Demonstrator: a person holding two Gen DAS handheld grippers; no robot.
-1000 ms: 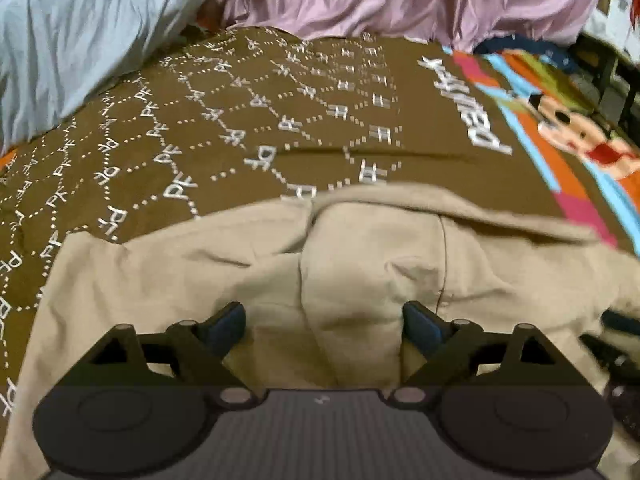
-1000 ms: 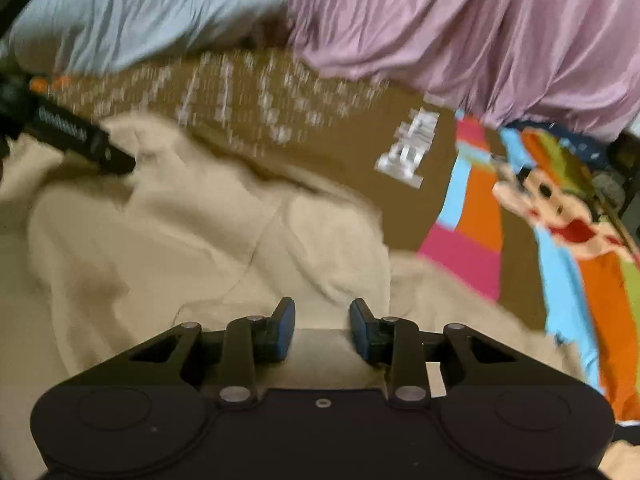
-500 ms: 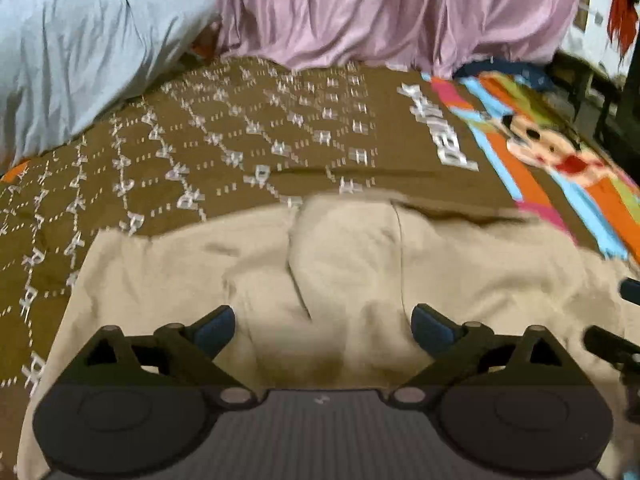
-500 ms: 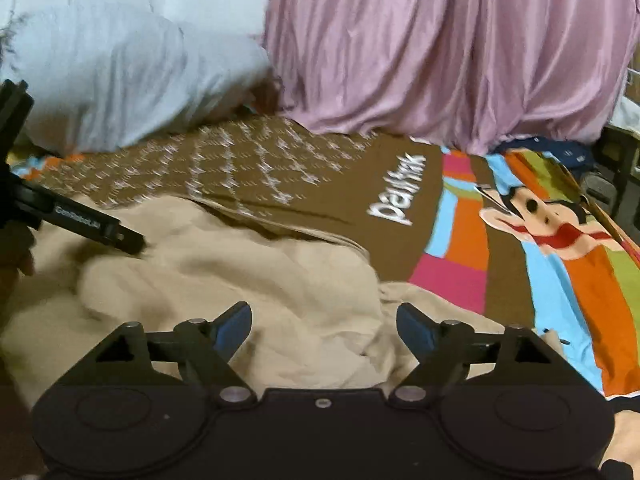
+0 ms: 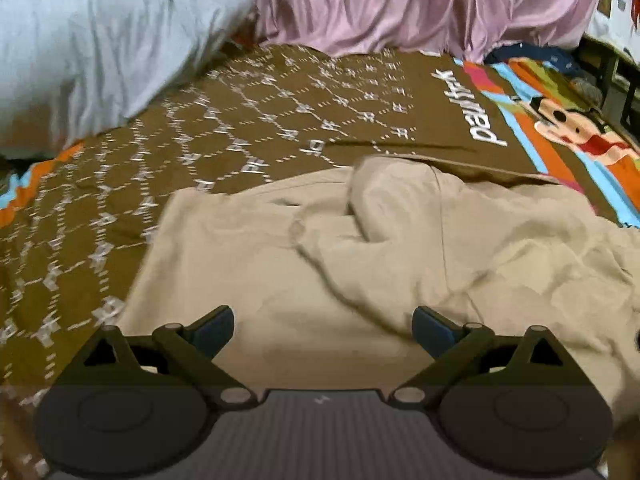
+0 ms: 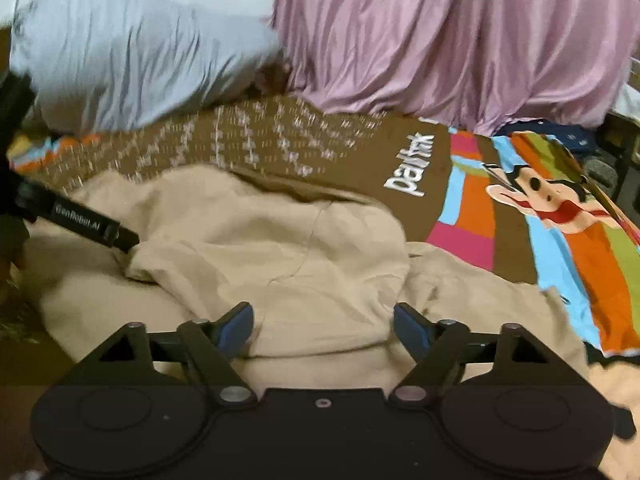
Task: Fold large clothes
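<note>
A large beige garment lies rumpled on the brown patterned bedspread. It also fills the middle of the right wrist view, with a folded lump on top. My left gripper is open and empty, just above the garment's near part. My right gripper is open and empty over the garment's near edge. The left gripper's black finger shows at the left of the right wrist view, touching the cloth.
A grey pillow lies at the back left. A pink curtain hangs behind the bed. The bedspread's bright cartoon panel is at the right. Dark furniture stands at the far right.
My right gripper opened from nearly shut to wide open and drew back from the garment. My left gripper stayed open and shifted left, so the garment now lies more to the right.
</note>
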